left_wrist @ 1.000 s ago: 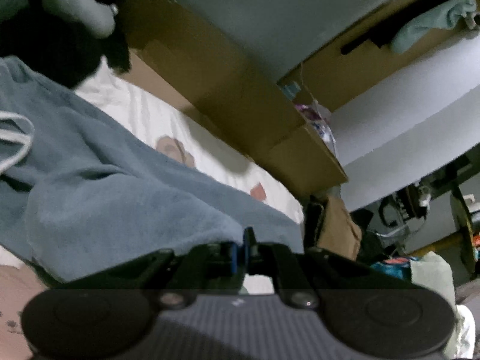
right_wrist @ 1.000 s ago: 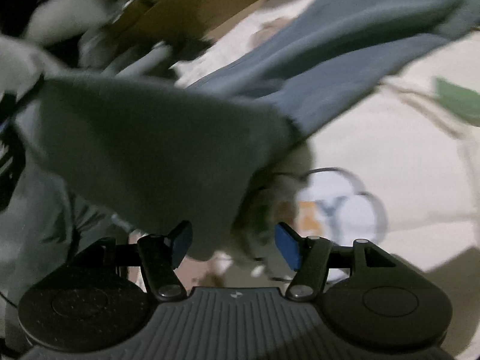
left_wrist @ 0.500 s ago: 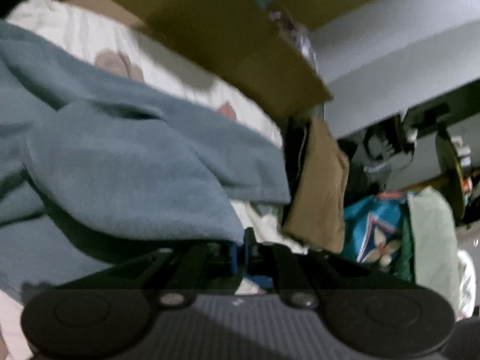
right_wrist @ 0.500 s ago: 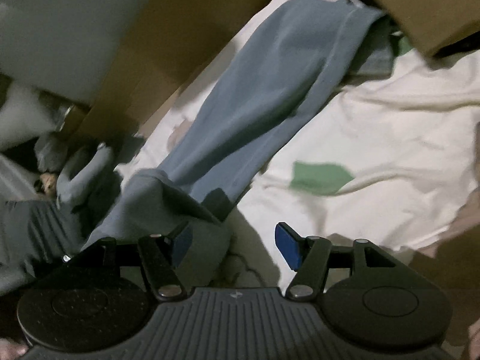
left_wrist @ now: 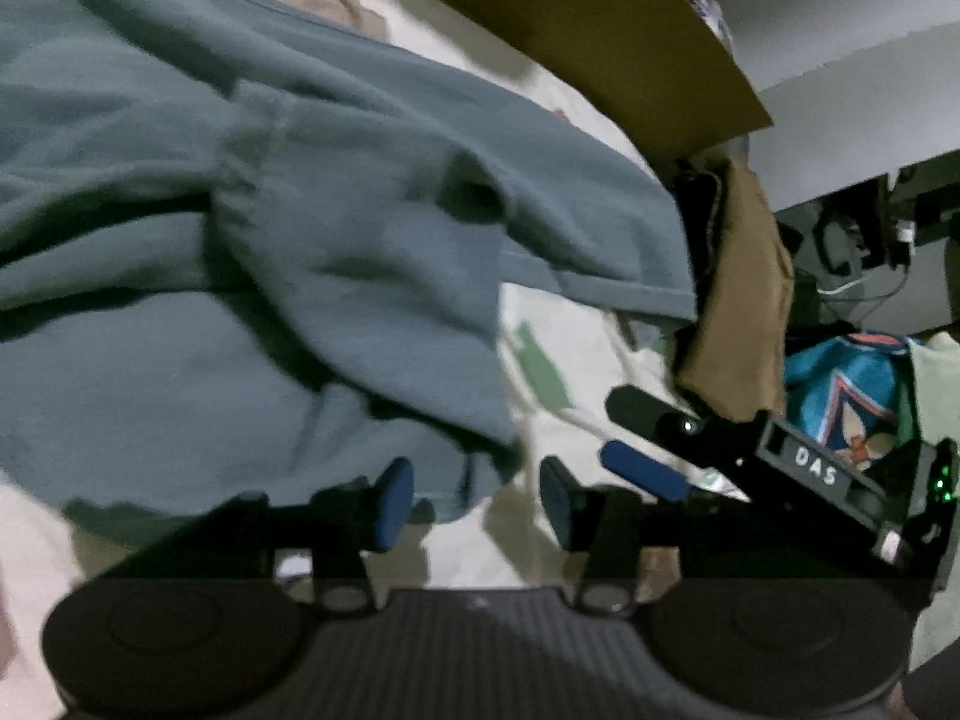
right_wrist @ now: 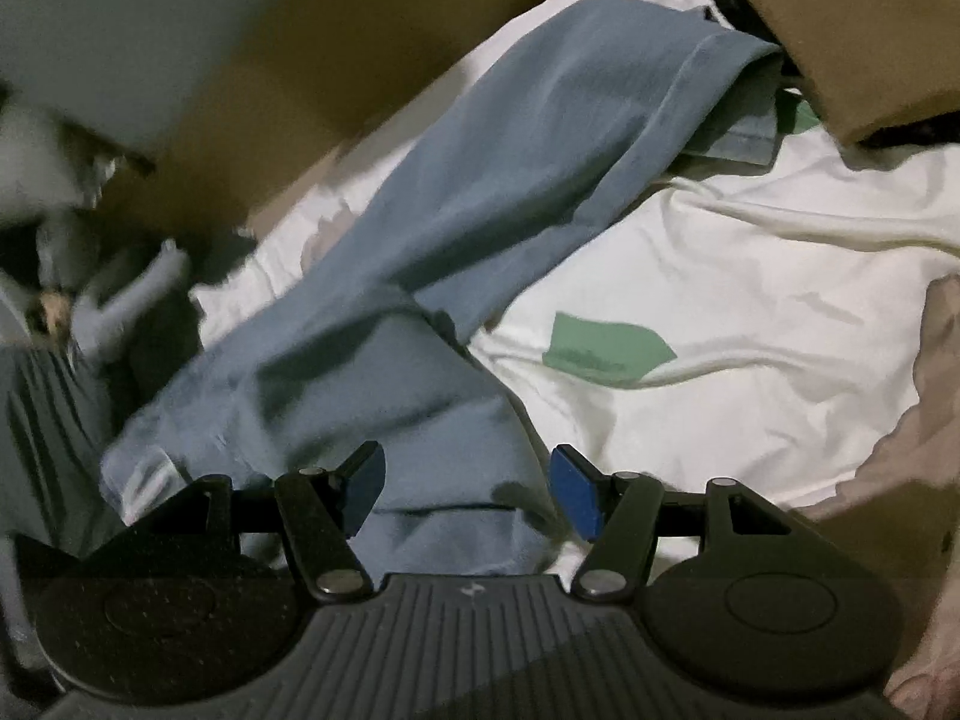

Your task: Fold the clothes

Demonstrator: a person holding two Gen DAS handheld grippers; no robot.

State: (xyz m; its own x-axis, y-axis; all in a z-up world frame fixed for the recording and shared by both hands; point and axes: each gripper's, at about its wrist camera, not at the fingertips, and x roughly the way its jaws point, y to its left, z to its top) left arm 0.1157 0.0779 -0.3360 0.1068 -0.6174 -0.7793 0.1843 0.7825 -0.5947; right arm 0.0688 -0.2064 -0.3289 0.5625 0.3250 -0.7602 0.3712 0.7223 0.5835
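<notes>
Left gripper (left_wrist: 477, 498): jaws have just been opening and are now seen spread, blue fingers (left_wrist: 393, 501) apart, nothing pinched. A corner of the blue-grey sweatpants (left_wrist: 312, 252) lies just ahead of the gap and droops toward the left pad; contact can't be confirmed, frame is blurred. White bed sheet (left_wrist: 576, 360) with a green patch is seen through the gap.

Right gripper (right_wrist: 468, 495): fingers (right_wrist: 573, 495) spread wide, nothing clamped. A bunched fold of the sweatpants (right_wrist: 480, 192) sits between the pads and runs under the left one; pads are not pressed on it. In the left wrist view the right gripper (left_wrist: 645, 444) is seen low at right, just beside the left one, over bare sheet.

Garment location: laid on the bed sheet (right_wrist: 750, 300), one leg stretched away to the upper right, its cuffed hem ending near the brown cardboard box (right_wrist: 828, 48); the rest is heaped and doubled over toward the grippers.

Around: cardboard box (left_wrist: 600, 30) is set along the far edge of the bed, close to the garment. A brown folded cloth (left_wrist: 738, 300) is seen just past the hem, touching the sheet edge. A teal patterned cloth (left_wrist: 840, 384) lies beyond it. Grey clutter at far left of the right wrist view is too blurred to identify.
</notes>
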